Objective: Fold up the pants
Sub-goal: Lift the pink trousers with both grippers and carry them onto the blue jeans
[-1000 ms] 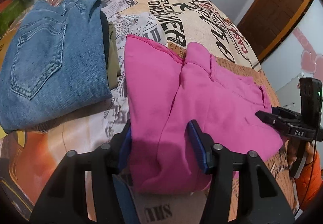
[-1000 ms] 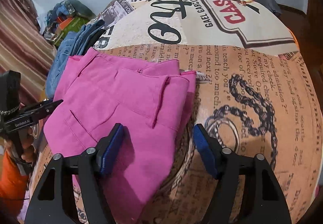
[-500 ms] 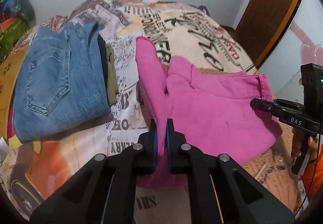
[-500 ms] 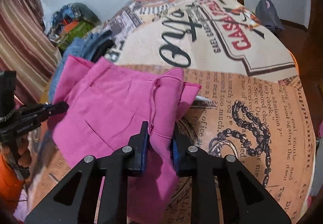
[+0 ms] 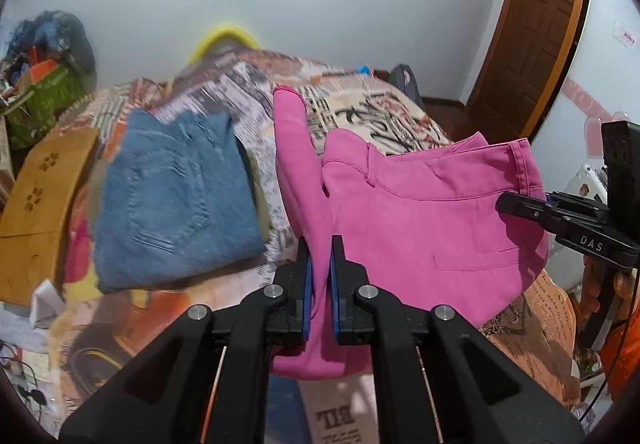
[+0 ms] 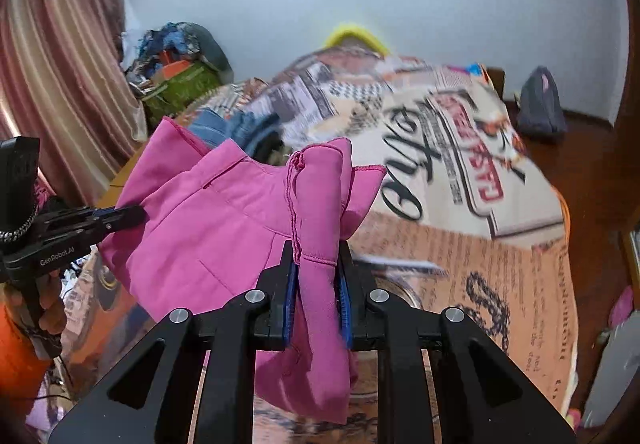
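Observation:
The folded pink pants (image 5: 420,228) hang lifted above the bed, stretched between both grippers. My left gripper (image 5: 320,264) is shut on one folded edge of them. My right gripper (image 6: 318,276) is shut on the other edge, a bunched hem, and it also shows in the left wrist view (image 5: 520,205) at the right, clamped on the cloth. The pink pants (image 6: 224,219) fill the middle of the right wrist view, where the left gripper (image 6: 128,213) pinches their left corner.
Folded blue jeans (image 5: 176,199) lie on the bed with the newspaper-print cover (image 6: 460,179), to the left of the pink pants. A wooden board (image 5: 44,183) and a clutter pile (image 6: 176,71) stand at the left. A brown door (image 5: 532,27) is at the right.
Both grippers closed on the pink pants and lifted them off the bed; the views tilted up toward the wall.

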Motion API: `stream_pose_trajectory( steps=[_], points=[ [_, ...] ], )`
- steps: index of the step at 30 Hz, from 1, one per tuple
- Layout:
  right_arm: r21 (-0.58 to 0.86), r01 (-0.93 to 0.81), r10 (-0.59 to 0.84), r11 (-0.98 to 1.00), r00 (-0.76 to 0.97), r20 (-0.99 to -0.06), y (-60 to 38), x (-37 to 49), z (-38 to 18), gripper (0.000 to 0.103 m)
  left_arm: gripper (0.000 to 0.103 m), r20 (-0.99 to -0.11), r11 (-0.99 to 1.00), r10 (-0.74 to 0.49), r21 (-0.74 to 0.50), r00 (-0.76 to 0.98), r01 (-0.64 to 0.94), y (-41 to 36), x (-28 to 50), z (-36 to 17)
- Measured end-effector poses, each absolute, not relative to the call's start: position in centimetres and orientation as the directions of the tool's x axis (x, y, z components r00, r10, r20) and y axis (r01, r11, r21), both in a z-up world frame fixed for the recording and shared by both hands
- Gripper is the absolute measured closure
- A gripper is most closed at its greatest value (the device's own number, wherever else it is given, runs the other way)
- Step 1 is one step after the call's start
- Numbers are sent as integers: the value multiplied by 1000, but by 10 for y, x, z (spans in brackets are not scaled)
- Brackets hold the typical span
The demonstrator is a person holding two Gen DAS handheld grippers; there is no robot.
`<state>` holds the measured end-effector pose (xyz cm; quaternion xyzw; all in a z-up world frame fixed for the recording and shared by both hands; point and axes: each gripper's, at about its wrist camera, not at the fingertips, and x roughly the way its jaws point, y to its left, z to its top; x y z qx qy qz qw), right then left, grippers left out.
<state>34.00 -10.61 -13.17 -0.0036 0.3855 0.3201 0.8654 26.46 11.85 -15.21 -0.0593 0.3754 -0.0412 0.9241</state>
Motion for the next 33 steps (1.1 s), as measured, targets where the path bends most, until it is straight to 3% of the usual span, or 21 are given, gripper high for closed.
stream_pose_trajectory(
  steps=[14, 33],
  points=[
    [182, -665, 620, 725, 514, -593, -21, 325, -83, 87, 96, -619, 991, -16, -116, 785, -72, 203, 232, -109],
    [123, -747, 674, 653, 500, -543, 102, 382, -81, 88, 96, -600, 974, 93, -110, 794, -197, 311, 293, -133]
  ],
)
